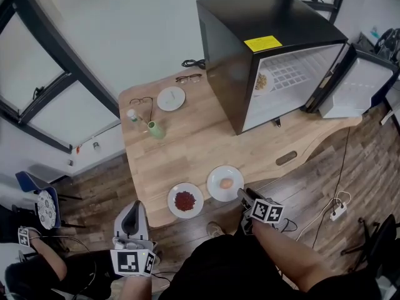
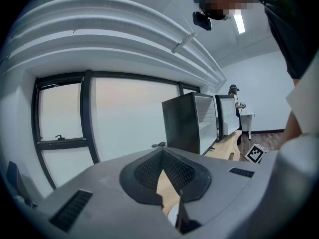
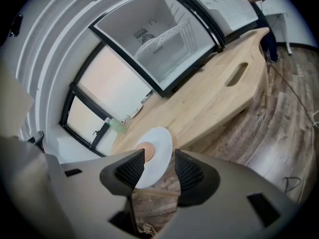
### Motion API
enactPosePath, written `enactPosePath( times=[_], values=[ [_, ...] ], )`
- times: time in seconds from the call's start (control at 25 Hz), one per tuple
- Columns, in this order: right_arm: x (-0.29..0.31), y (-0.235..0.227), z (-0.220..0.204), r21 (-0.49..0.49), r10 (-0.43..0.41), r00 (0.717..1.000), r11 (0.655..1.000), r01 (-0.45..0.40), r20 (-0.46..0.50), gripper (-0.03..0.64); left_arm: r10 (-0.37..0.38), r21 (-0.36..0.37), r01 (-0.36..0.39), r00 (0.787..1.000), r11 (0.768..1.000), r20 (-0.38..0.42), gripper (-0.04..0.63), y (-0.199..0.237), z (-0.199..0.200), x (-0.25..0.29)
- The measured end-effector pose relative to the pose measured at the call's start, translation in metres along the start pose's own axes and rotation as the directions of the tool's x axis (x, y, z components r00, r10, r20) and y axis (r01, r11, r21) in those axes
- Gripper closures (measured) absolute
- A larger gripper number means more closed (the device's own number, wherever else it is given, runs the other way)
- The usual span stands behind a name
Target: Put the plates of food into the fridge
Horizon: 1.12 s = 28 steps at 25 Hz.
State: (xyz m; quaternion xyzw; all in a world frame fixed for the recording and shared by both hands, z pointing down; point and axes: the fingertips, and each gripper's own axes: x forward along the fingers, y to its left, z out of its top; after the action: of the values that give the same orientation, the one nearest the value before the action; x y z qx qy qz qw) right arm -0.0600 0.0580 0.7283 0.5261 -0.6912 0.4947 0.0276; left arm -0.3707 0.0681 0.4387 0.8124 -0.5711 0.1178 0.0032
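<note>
Two plates of food sit near the table's front edge: a white plate with a round orange-brown piece (image 1: 225, 183) and a white plate of red food (image 1: 185, 200). Another plate of food (image 1: 261, 80) stands on a shelf inside the black fridge (image 1: 250, 42), whose door (image 1: 357, 86) hangs open to the right. My right gripper (image 1: 242, 194) is at the orange-food plate's near right rim. In the right gripper view that plate (image 3: 158, 146) has its rim between the open jaws of the right gripper (image 3: 158, 171), with a gap beside it. My left gripper (image 1: 133, 212) hangs below the table's front edge, shut and empty (image 2: 162, 156).
At the table's far left are a small white plate (image 1: 170, 98), a green bottle (image 1: 155, 129) and two pairs of glasses (image 1: 142, 100). A handle slot (image 1: 287, 158) is cut in the table near the fridge. A seated person (image 1: 37, 261) is at the lower left; a power strip (image 1: 338, 212) lies on the floor.
</note>
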Motion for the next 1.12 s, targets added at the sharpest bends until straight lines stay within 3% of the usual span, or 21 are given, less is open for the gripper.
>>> enactPosePath(
  times=[0.2, 0.56, 0.64, 0.68, 0.8, 1.12],
  values=[
    [0.012, -0.009, -0.012, 0.028, -0.019, 0.999, 0.999, 0.020, -0.038, 0.411, -0.002, 0.009, 0.002, 1.000, 1.000, -0.019, 0.592, -0.001, -0.004, 0.000],
    [0.037, -0.018, -0.022, 0.170, 0.020, 0.998, 0.985, -0.010, -0.052, 0.415, 0.010, 0.035, -0.008, 0.999, 0.999, -0.048, 0.592, 0.003, -0.006, 0.001],
    [0.038, -0.012, -0.020, 0.175, 0.054, 0.998, 0.983, -0.046, -0.042, 0.465, 0.011, 0.038, -0.009, 0.999, 0.999, -0.046, 0.592, 0.002, -0.005, 0.001],
    [0.038, -0.007, -0.018, 0.173, 0.071, 0.997, 0.983, -0.063, -0.037, 0.521, 0.010, 0.039, -0.008, 0.999, 0.999, -0.046, 0.592, 0.001, -0.005, 0.001],
    [0.036, 0.004, -0.010, 0.210, 0.120, 0.993, 0.971, -0.114, -0.016, 0.563, 0.009, 0.037, -0.007, 0.999, 0.999, -0.050, 0.592, 0.000, -0.004, 0.003],
    [0.023, 0.014, 0.013, 0.247, 0.163, 0.986, 0.955, -0.163, 0.022, 0.586, -0.025, 0.039, 0.026, 1.000, 0.999, -0.018, 0.592, -0.016, 0.012, 0.023]
  ],
)
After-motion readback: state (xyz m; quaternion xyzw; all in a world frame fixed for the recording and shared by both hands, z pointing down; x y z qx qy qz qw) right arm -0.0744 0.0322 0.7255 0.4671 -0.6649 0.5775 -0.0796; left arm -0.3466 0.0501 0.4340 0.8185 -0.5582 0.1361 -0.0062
